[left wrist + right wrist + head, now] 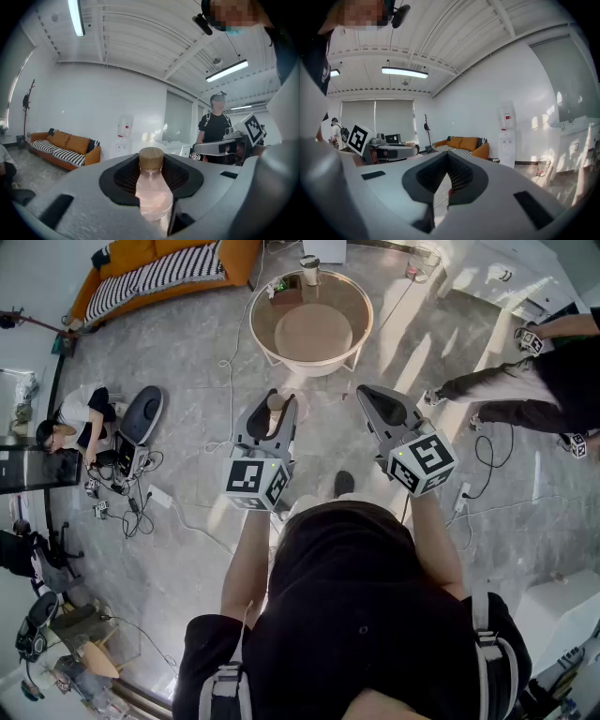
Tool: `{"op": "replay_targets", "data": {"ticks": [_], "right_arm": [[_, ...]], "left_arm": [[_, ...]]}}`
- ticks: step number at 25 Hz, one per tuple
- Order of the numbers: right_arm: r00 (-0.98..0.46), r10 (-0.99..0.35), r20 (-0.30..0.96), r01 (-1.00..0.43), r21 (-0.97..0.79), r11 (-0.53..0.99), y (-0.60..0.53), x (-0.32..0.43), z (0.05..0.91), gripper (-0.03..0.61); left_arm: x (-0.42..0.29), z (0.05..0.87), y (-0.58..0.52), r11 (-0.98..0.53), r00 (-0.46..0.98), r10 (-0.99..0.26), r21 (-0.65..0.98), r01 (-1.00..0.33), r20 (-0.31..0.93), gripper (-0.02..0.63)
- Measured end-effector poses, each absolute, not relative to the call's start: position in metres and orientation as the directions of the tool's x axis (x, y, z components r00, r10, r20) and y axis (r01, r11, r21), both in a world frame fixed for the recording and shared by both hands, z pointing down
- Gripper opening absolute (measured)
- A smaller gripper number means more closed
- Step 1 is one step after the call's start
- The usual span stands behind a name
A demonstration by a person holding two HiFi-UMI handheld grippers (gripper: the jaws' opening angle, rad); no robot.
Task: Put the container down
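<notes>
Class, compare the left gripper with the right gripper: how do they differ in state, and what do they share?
The left gripper clamps a clear, tan-capped bottle; the right gripper holds nothing. The left gripper's jaws are spread by the bottle; the right gripper's jaws are closed together. Both are grey and point forward.

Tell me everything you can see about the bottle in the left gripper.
The bottle is clear with a pinkish tint, topped by a round tan stopper that looks like cork or wood. It stands upright, held in the air between the black ribbed pads of the left gripper, which press on its sides. Its base is hidden. The round table lies ahead of it, not touching.
</notes>
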State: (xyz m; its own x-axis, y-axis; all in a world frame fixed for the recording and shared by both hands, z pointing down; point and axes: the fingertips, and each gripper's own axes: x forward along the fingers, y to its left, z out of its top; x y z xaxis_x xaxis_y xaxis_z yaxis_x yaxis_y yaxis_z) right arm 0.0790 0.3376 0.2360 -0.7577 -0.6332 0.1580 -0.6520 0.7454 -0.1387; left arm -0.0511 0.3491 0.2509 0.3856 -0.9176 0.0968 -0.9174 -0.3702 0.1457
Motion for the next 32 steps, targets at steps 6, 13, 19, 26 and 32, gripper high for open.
{"op": "replay_targets", "data": {"ticks": [6, 13, 19, 26, 32], "right_arm": [[-0.746, -0.649, 0.147, -0.665, -0.136, 0.734, 0.336, 0.093, 0.236, 0.000], [-0.751, -0.654, 0.094, -0.660, -0.149, 0.736, 0.327, 0.101, 0.234, 0.002], [-0.772, -0.629, 0.090, -0.634, -0.164, 0.755, 0.323, 0.120, 0.234, 0.002], [-0.735, -0.663, 0.139, -0.676, -0.218, 0.704, 0.309, 0.139, 0.255, 0.002], [-0.735, -0.665, 0.135, -0.673, -0.266, 0.690, 0.300, 0.132, 0.270, 0.002]], "left_arm": [[-0.039, 0.257, 0.351, -0.372, 0.390, -0.914, 0.148, -0.916, 0.112, 0.146], [-0.031, 0.256, 0.345, -0.352, 0.370, -0.921, 0.145, -0.925, 0.121, 0.146], [-0.015, 0.252, 0.345, -0.326, 0.341, -0.932, 0.128, -0.937, 0.123, 0.146], [-0.007, 0.257, 0.344, -0.306, 0.327, -0.931, 0.140, -0.942, 0.163, 0.146], [-0.014, 0.264, 0.333, -0.313, 0.328, -0.928, 0.111, -0.943, 0.175, 0.146]]}}
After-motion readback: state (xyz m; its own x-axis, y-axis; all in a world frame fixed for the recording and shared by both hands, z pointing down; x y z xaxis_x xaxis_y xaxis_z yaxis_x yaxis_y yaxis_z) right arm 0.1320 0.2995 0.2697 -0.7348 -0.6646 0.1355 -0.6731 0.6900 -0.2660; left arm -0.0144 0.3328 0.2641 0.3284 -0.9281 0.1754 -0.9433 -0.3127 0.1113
